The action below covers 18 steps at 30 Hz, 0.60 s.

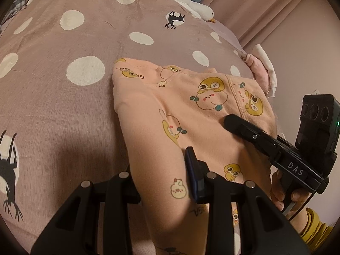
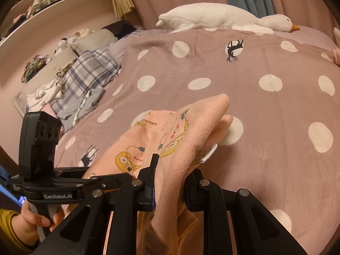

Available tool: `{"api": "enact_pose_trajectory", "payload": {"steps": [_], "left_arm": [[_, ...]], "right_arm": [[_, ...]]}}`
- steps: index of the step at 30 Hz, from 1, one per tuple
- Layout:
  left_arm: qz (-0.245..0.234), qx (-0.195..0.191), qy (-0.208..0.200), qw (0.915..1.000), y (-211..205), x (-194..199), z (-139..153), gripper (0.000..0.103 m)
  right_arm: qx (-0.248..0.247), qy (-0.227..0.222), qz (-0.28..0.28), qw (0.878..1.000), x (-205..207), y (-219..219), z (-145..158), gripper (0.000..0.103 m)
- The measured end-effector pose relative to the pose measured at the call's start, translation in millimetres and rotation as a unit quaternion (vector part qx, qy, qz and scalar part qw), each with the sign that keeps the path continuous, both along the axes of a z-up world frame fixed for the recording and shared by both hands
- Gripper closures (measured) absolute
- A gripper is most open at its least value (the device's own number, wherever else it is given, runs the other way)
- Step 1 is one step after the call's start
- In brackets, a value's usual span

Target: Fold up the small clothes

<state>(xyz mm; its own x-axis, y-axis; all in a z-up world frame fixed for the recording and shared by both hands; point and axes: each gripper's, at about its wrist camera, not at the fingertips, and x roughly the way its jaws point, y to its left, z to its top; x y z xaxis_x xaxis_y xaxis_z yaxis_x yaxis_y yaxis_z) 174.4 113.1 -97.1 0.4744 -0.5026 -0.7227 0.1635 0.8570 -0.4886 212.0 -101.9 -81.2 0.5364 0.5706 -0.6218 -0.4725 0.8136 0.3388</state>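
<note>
A small peach garment [image 1: 170, 106] printed with yellow cartoon figures lies partly flat on the mauve dotted bedspread [image 1: 63, 53]. Its near edge is lifted. My left gripper [image 1: 163, 182] is shut on that edge; cloth fills the gap and hides the left finger. The right gripper [image 1: 231, 124] reaches in from the right, over the garment. In the right wrist view my right gripper [image 2: 172, 187] is shut on a bunched fold of the garment [image 2: 191, 131], which rises in a hump with a white label showing. A hand [image 2: 36, 218] holds the left gripper's handle.
A white plush goose [image 2: 223, 17] lies along the far edge of the bed. A plaid blanket [image 2: 85, 74], pillows and loose clothes are piled at the left. A pink cloth [image 1: 261, 70] sits at the bed's right edge. Curtains hang behind.
</note>
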Motion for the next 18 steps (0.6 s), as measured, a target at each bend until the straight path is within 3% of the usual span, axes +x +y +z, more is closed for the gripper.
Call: {"api": "enact_pose_trajectory", "payload": {"steps": [12, 18], "left_arm": [[0.001, 0.013, 0.012, 0.9999, -3.8, 12.1, -12.5, 0.071], [-0.001, 0.017, 0.024, 0.9996, -3.2, 13.9, -17.9, 0.068]], "right_arm": [[0.003, 0.025, -0.004, 1.0, 18.0, -3.3, -16.1, 0.082], [0.012, 0.073, -0.021, 0.997, 24.7, -13.1, -29.8, 0.082]]}}
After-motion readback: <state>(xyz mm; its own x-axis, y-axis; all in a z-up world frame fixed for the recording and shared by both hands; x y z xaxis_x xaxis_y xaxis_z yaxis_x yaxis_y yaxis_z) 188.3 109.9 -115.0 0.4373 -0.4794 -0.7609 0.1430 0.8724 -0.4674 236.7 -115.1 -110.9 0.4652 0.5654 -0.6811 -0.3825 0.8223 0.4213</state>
